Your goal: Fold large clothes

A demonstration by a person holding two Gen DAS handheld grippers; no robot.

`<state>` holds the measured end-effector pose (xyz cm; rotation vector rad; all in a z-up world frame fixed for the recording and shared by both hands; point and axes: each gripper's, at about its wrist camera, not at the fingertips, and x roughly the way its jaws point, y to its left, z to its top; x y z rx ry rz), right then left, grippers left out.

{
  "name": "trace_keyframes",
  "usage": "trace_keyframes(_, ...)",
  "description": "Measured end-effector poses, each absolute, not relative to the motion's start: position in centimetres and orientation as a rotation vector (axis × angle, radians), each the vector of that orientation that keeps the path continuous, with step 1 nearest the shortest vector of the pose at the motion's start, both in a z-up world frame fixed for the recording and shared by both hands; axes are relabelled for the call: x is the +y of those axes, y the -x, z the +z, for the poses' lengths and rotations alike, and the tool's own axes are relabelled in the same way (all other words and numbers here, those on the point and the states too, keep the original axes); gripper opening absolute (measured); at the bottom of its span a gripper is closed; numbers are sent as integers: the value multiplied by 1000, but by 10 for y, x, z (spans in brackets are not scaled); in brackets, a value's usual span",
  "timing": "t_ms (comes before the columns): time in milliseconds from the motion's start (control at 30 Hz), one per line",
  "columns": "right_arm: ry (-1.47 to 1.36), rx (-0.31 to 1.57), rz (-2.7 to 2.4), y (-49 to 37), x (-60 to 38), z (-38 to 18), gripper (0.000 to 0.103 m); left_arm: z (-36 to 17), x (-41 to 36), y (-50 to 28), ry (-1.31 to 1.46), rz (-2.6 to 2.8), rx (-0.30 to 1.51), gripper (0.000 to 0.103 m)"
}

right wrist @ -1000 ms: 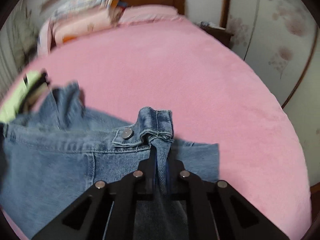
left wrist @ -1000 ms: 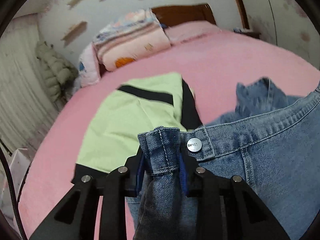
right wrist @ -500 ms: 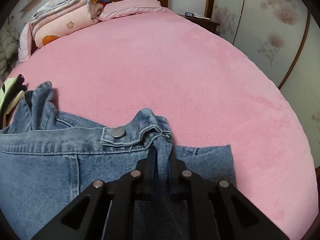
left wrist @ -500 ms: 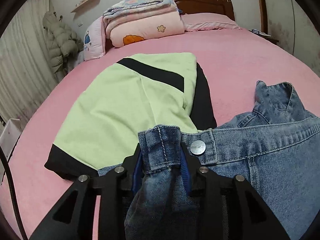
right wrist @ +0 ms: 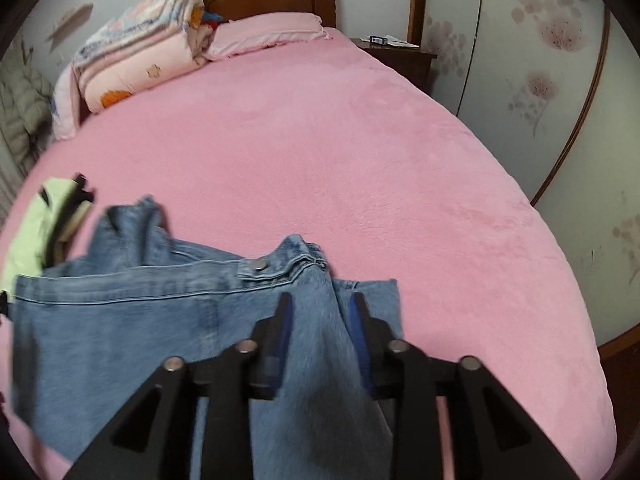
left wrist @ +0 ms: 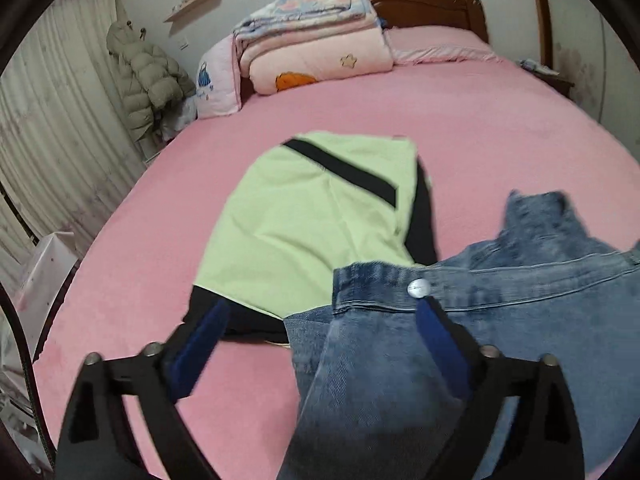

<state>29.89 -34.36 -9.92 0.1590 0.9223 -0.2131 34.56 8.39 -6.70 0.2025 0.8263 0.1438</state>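
**Denim jacket let go on the bed**

Faded blue denim jacket [left wrist: 520, 304] lies spread across the pink plush bed [right wrist: 360, 152], one corner overlapping the folded lime-green and black garment [left wrist: 312, 216]. The left claw [left wrist: 320, 320] gapes wide, its jaws having just opened, with the snap-buttoned hem edge loose between them. The right claw [right wrist: 320, 316] has just parted too (less widely), cloth unpinched inside, evidently releasing the hem so that it settles flat for folding.

Jeans [left wrist: 500, 320] partly over shirt [left wrist: 312, 216]
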Motion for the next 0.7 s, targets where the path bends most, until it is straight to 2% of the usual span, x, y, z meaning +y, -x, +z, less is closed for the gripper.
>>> trace_keyframes(67, -169, 886, -201, -287, -342, -77, 56, -44, 79, -329, -165, 93, 804, 98)
trace_keyframes(100, -171, 863, -195, -280, -340, -67, 57, -35, 76, -322, -156, 84, 798, 98)
trace_keyframes(267, -219, 760, -171, -239, -331, -28, 58, -4, 60, -282, -123, -13, 765, 98)
trace_keyframes(400, -225, 618, -186, -202, -316, -14, 58, -5, 54, -248, -54, -83, 803, 98)
trace_keyframes(567, -216, 694, -117, -182, -298, -30, 58, -28, 58, -219, 54, -90, 910, 98)
trace_keyframes(700, -169, 706, -137, -162, -274, -45, 58, -44, 62, -196, 123, -80, 914, 98)
